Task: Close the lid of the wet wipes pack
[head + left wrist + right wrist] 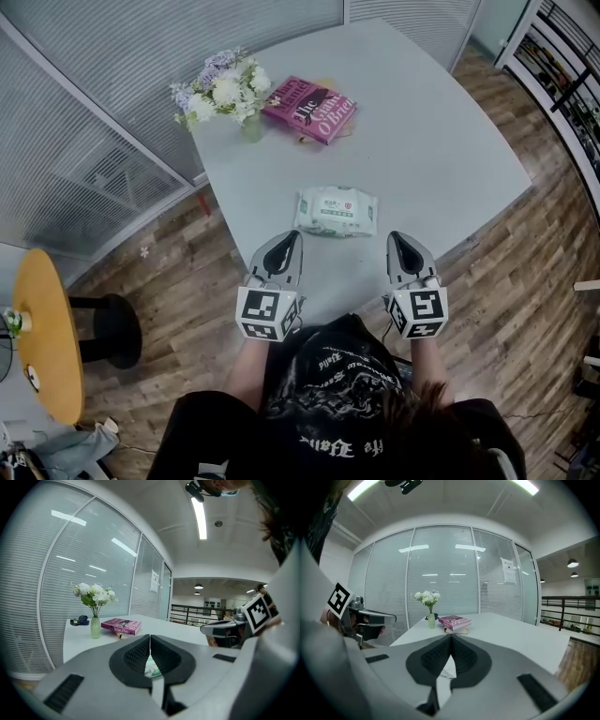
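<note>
The wet wipes pack (336, 211) is white and green and lies flat on the pale table (441, 141), near its front edge. Its top looks flat; whether the lid is pressed down I cannot tell. My left gripper (296, 236) hovers just in front of the pack's left end, jaws shut and empty. My right gripper (394, 236) hangs beside the pack's right end, also shut on nothing. In the left gripper view the closed jaws (150, 637) hide all but a sliver of the pack (152, 668). The right gripper view shows closed jaws (451, 637) too.
A pink book (309, 109) and a small vase of white flowers (223, 92) stand at the table's far left. A round yellow side table (42, 328) stands on the wood floor to the left. Glass walls with blinds (84, 112) run behind the table.
</note>
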Demonstrator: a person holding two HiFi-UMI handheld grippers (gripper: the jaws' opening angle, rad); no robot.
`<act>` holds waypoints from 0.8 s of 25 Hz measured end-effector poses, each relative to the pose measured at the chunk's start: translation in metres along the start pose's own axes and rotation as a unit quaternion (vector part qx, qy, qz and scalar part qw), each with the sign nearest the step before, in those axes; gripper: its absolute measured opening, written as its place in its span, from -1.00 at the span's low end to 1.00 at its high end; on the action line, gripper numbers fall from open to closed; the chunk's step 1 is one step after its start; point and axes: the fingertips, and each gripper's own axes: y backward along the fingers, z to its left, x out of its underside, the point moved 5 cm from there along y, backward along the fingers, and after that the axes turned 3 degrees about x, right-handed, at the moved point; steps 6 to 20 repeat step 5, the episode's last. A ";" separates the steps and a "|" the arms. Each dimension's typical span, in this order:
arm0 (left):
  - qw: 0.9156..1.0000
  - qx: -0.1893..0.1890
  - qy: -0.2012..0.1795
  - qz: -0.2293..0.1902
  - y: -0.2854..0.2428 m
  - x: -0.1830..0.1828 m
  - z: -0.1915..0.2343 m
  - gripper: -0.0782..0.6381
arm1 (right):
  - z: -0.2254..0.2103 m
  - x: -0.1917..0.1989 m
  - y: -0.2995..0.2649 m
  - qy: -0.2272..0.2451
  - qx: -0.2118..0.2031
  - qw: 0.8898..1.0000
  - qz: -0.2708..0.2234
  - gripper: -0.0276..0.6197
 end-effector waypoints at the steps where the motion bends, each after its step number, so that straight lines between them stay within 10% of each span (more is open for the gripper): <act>1: 1.000 0.000 0.000 0.000 0.000 0.000 0.000 -0.76 | 0.000 0.001 0.000 -0.004 0.000 1.000 0.001 -0.92; 20: 1.000 -0.002 0.001 0.000 0.002 0.002 0.004 -0.76 | -0.001 0.006 0.000 -0.007 0.009 1.000 0.005 -0.92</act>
